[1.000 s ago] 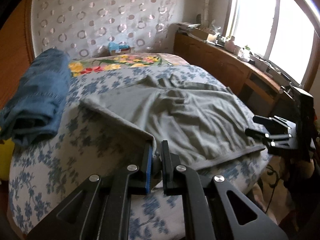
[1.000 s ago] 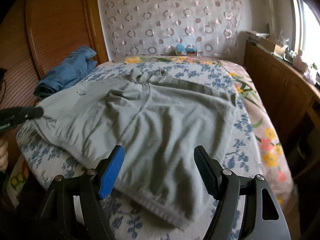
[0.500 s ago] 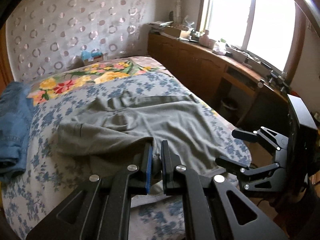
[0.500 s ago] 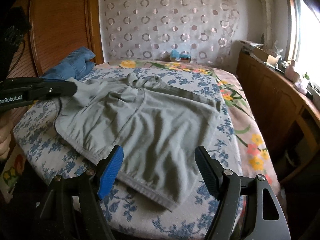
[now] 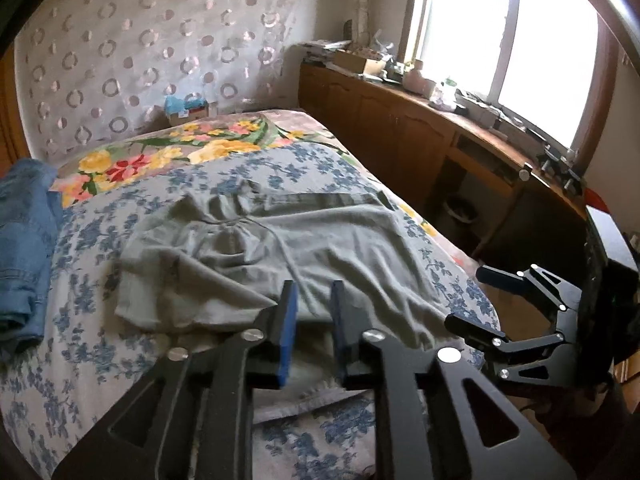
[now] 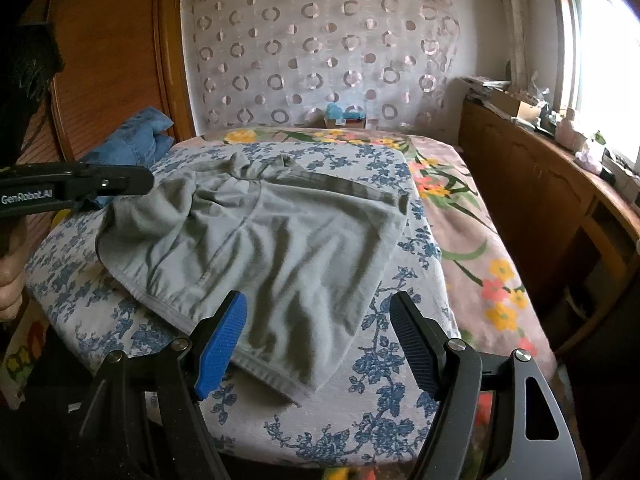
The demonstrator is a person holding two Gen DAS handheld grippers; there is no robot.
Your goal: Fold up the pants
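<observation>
Grey pants (image 5: 320,248) lie spread on the bed, their left side folded over the middle in a rumpled flap (image 5: 192,288). My left gripper (image 5: 314,292) hovers just over the near edge of that flap. Its jaws are opening, and the pads stand apart with cloth showing through the gap but not pinched. From the right wrist view, the left gripper (image 6: 132,184) reaches in over the pants (image 6: 280,248) at their far left. My right gripper (image 6: 318,304) stands open above the near hem with nothing between its fingers, and it also shows at the right of the left wrist view (image 5: 464,298).
The bed has a blue-flowered sheet (image 5: 100,360) over a bright floral blanket (image 5: 168,156). Folded blue jeans (image 5: 24,248) lie at its left edge. A wooden cabinet (image 5: 400,128) with clutter runs along the right under the window. A person's hand (image 6: 10,276) holds the left gripper.
The left gripper carried the pants' left edge rightward over the middle, folding it there, and its jaws have now parted off the cloth. The right gripper stayed open and barely shifted.
</observation>
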